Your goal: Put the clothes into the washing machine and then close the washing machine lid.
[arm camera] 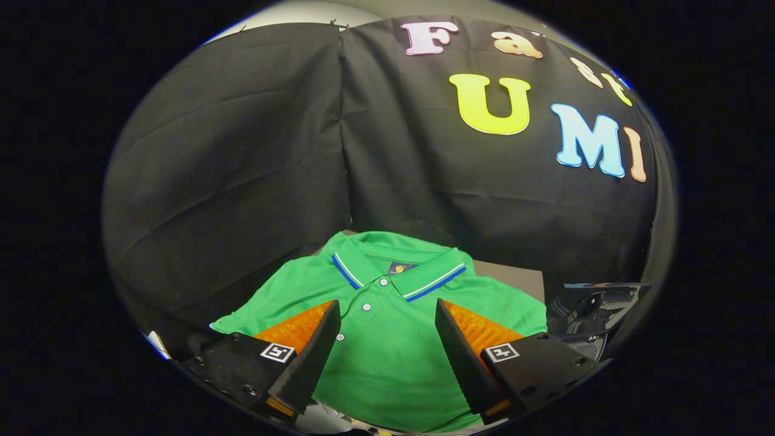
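Gripper fingers spread wide, gripping nothing, hovering over the flat green polo shirt with blue-and-white striped collar, which lies between and beyond them. Best to descend at the placket and pinch a fold. A dark plastic object, possibly the washer, sits just right of the shirt.

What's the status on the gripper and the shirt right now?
Gripper open, fingers spread above the green polo shirt. Shirt lies flat, buttoned, not gripped. Nothing between fingers and shirt.
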Available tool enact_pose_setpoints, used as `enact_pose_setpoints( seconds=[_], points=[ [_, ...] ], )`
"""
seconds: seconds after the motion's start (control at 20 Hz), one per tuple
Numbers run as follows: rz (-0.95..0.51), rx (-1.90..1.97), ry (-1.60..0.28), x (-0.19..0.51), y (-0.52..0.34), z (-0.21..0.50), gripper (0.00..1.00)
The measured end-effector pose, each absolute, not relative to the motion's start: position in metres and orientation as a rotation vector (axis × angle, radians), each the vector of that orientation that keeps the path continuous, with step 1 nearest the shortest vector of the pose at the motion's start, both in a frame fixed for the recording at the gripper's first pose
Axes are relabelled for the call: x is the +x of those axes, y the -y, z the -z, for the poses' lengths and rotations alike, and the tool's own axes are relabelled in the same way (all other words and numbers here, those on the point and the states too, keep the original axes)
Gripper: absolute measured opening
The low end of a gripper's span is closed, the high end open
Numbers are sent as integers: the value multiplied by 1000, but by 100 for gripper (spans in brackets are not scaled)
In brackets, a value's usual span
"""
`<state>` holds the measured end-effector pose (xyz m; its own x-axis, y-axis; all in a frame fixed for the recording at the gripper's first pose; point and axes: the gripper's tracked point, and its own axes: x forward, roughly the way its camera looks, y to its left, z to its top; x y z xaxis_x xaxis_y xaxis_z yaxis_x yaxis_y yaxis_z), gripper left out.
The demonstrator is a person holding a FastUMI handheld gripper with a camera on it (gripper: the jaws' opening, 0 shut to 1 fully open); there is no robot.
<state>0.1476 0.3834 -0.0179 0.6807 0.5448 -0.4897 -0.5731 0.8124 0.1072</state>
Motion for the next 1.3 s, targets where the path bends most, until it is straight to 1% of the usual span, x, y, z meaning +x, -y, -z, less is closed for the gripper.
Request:
enact_pose_setpoints(
  seconds=[0.5,0.85,0.95,1.0,1.2,1.3],
  points=[
    [-625,-164,-675,151,-411,64,98],
    [-629,-156,-684,150,-415,61,98],
    [-636,-167,-679,151,-415,60,85],
    [-652,-172,-682,149,-416,58,71],
    [-639,-131,-624,149,-424,60,18],
    [-646,-127,-618,151,-426,57,18]
  ],
)
